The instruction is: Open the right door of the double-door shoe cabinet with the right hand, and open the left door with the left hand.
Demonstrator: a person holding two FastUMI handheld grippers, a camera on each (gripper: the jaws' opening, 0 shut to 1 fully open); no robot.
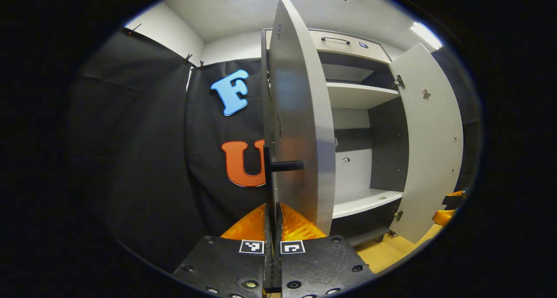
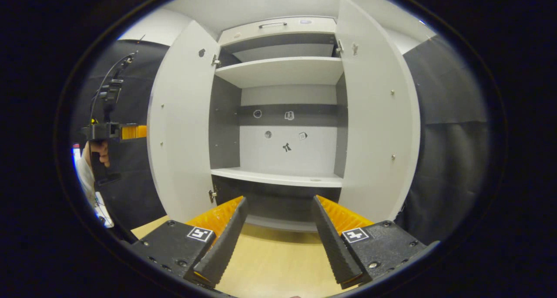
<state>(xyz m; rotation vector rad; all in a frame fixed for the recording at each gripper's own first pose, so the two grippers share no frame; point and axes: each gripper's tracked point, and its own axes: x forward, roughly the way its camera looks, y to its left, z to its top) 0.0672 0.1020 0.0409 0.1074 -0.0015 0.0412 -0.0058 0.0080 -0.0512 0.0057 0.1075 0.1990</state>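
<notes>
Swinging wide, the pale grey left door is gripped at its black bar handle by the closed left gripper; release is judged next, while the right gripper gapes empty.

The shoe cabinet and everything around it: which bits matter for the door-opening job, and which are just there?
Part of the job:
left door
its handle
right door
left gripper
right gripper

Just there:
shelves
top drawer
wooden floor
</notes>
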